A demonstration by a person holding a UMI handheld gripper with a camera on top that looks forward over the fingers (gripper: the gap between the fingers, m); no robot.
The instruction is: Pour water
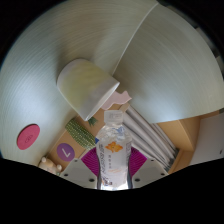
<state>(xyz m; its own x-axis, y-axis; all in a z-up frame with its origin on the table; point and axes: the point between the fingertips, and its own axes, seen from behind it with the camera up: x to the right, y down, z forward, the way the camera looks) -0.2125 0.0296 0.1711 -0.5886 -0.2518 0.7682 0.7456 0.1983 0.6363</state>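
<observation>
Between the tongs (113, 168), clear water bottle (114, 150) gripped upright, white cup (88, 85) tilted just beyond

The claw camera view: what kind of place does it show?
Probably a home or office tabletop: a round white table, a white cup, and a water bottle gripped in the claw.

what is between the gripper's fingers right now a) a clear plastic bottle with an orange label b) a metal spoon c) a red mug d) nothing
a, a clear bottle with an orange label stands upright between the two fingers of the gripper, just below a white cup that lies tipped on its side beyond it.
</observation>
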